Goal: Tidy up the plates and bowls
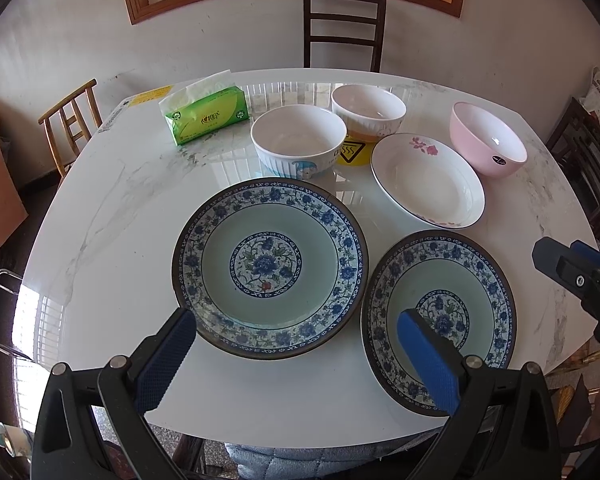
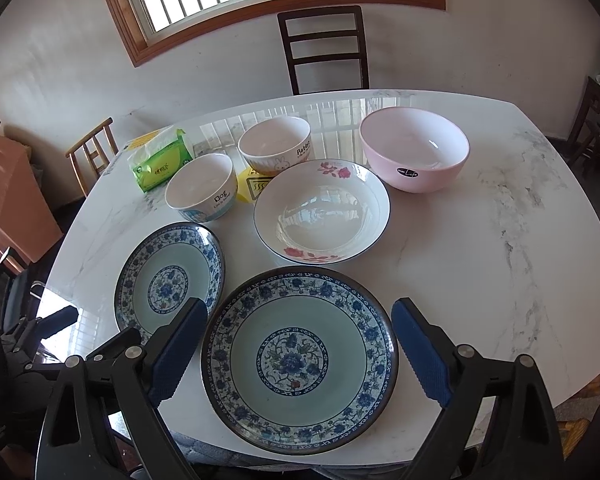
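Crockery all lies loose on the table (image 1: 112,208); nothing is stacked yet, so I judge the task at its very start.

Left to right, from my left wrist view: tissue pack (image 1: 206,114) at the far left, not part of the job. Next, the "Dog" bowl (image 1: 298,140), with the rabbit bowl (image 1: 368,110) just behind it and a yellow sticker (image 1: 352,152) on the table between them. In front, the left blue-patterned plate (image 1: 270,266), and near its right rim the second blue-patterned plate (image 1: 438,320); whether the rims touch I cannot tell. Beyond that one, the white floral plate (image 1: 428,180), then the pink bowl (image 1: 488,140) furthest right.

My left gripper (image 1: 296,354) is spread wide and holds nothing, hovering over the near edge of the table. My right gripper (image 2: 298,352) is likewise wide and empty, its pads either side of the second blue-patterned plate but above it, not gripping.

Left to do, as I judge it: stack three plates, nest three bowls.
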Demonstrator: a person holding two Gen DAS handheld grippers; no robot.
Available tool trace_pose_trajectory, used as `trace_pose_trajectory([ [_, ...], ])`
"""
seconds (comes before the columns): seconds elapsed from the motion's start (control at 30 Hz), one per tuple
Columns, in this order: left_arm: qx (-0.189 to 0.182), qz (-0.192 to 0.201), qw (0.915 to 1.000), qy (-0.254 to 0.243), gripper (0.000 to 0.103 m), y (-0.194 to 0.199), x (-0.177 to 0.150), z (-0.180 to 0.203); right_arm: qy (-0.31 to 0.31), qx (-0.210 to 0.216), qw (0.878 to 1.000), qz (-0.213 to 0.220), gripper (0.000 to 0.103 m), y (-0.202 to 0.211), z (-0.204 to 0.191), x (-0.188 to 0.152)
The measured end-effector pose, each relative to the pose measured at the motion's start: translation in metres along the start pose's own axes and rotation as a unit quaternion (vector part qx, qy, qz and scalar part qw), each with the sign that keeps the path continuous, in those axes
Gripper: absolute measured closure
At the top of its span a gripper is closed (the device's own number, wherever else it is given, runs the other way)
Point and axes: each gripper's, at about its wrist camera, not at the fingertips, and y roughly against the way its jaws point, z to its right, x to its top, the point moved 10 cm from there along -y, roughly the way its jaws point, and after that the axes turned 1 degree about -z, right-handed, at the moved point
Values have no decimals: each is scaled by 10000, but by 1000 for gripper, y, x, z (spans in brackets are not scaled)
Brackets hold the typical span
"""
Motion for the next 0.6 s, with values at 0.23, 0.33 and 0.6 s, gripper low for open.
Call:
trace_pose_trajectory([
  [0.23,7,-13,10000,1,0,-1,0,0,-7,31,10000,-18,12,-1,-1,-3],
  [0.33,9,-13,10000,8,0,-1,-1,0,-6,38,10000,-17,12,-1,-1,-3],
  [0.6,5,-15,10000,42,0,-2,-2,-4,9,54,10000,-27,13,-2,-3,-4],
])
